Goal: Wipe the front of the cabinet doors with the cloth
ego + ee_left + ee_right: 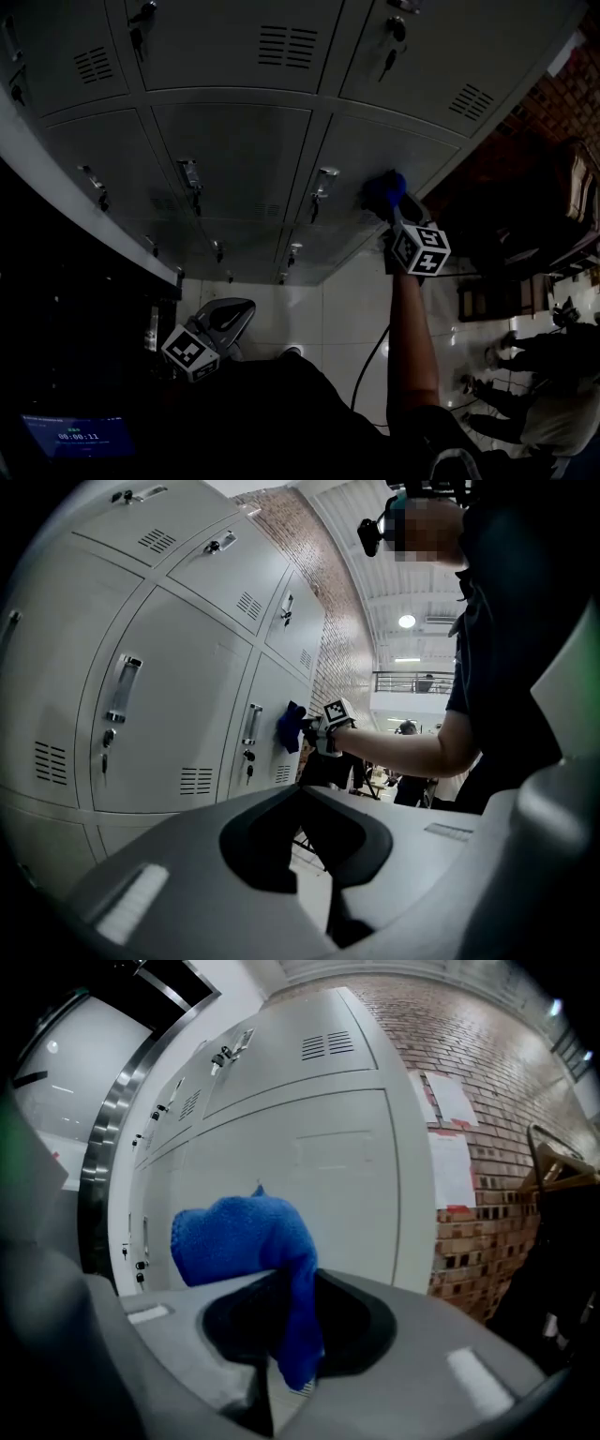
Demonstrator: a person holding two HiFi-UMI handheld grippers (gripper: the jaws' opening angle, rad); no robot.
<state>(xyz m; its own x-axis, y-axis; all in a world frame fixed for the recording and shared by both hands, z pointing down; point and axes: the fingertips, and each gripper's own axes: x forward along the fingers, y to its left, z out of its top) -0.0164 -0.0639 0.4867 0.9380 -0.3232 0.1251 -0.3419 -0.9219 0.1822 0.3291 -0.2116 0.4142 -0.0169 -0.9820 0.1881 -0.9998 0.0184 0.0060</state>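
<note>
We clench the fluffy blue cloth (234, 1237) in our right tongs (291, 1283), against the grey metal cabinet door (328, 1176). Our left tongs (305, 803) are closed, empty.

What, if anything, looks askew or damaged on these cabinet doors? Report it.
Nothing stands out. The cabinet doors sit shut and flush, with keys hanging from them, and the blue cloth is clamped in the right claw against a door.

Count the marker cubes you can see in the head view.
2. One marker cube is on the right gripper, behind the blue cloth held at a locker door; the other is lower left, on the left gripper. None seems hidden.
</note>
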